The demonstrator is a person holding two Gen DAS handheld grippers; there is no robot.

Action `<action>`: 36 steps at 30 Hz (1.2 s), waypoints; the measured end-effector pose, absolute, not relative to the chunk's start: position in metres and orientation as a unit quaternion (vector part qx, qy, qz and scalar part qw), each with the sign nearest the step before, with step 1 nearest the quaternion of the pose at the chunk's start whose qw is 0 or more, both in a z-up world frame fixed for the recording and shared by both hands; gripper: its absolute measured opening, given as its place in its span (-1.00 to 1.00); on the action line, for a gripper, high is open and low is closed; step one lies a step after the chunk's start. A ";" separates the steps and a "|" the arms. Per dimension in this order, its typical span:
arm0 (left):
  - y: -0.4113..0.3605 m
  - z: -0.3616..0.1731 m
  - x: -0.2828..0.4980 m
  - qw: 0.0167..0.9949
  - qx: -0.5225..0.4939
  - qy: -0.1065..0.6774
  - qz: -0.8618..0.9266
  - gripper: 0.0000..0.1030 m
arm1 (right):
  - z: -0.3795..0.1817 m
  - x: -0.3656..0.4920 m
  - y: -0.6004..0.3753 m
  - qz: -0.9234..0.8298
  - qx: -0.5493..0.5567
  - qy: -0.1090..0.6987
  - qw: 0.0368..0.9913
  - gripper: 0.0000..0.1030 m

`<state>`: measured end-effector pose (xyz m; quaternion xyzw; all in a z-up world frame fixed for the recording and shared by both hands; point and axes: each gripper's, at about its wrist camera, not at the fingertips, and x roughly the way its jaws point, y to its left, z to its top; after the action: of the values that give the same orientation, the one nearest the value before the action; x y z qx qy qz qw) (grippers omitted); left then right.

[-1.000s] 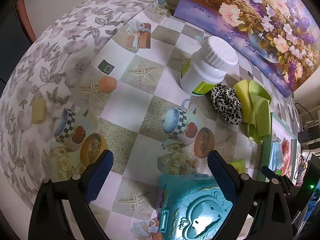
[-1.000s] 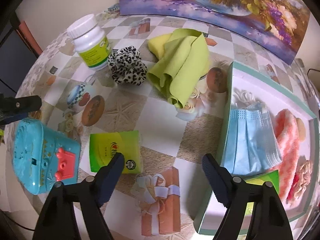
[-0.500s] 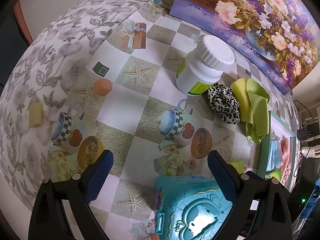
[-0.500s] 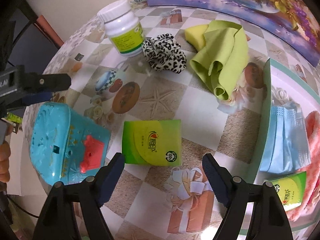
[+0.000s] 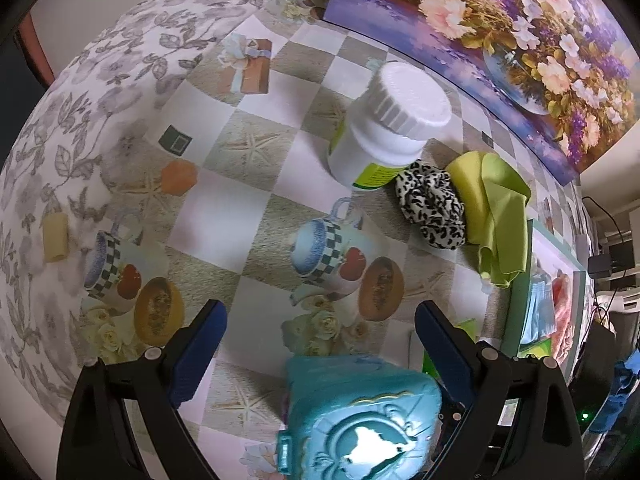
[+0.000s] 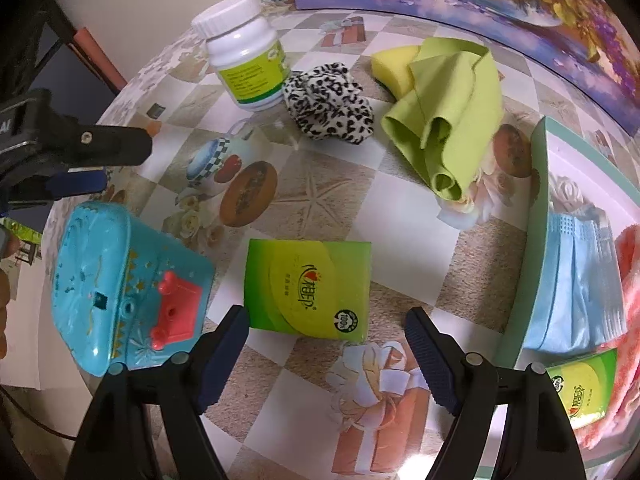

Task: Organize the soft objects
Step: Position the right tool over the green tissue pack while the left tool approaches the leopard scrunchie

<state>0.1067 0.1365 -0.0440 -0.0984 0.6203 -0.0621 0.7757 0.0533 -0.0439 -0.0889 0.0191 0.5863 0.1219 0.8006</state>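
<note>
The green tissue pack (image 6: 308, 288) lies flat on the worktop (image 6: 404, 220), just ahead of the right claw (image 6: 327, 328), whose jaws stand spread wide with nothing between them; the left fingertip is just beside the pack's near left corner. To the pack's left stands a turquoise plastic toy case (image 6: 120, 292) with a red clasp. Farther back on the worktop, a leopard-print scrunchie (image 6: 330, 106) rests against the base of a white pill bottle (image 6: 246, 54), and to its right a crumpled lime-green cloth (image 6: 448, 116) drapes over a yellow sponge (image 6: 394, 66). On the right side sits a teal-rimmed tray (image 6: 534, 216) holding a blue face mask (image 6: 580, 280), a pink fluffy towel (image 6: 630, 304) and a second green tissue pack (image 6: 582, 388) at its near end.

The left claw (image 5: 320, 328) hovers released over the worktop, its jaws wide apart above the far edge of the toy case (image 5: 360, 412). From its view the pill bottle (image 5: 384, 128), scrunchie (image 5: 432, 204) and green cloth (image 5: 500, 216) lie ahead and to the right. A floral painting (image 5: 500, 40) leans along the back edge.
</note>
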 end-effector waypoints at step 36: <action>0.081 -0.034 0.139 0.763 -0.065 0.640 -0.060 0.85 | -0.073 0.074 -0.093 0.096 0.103 0.561 0.816 0.48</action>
<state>0.1388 0.0809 -0.0341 -0.0654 0.6402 -0.0601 0.7630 0.0743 -0.0935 -0.0732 0.1029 0.5605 0.0959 0.8161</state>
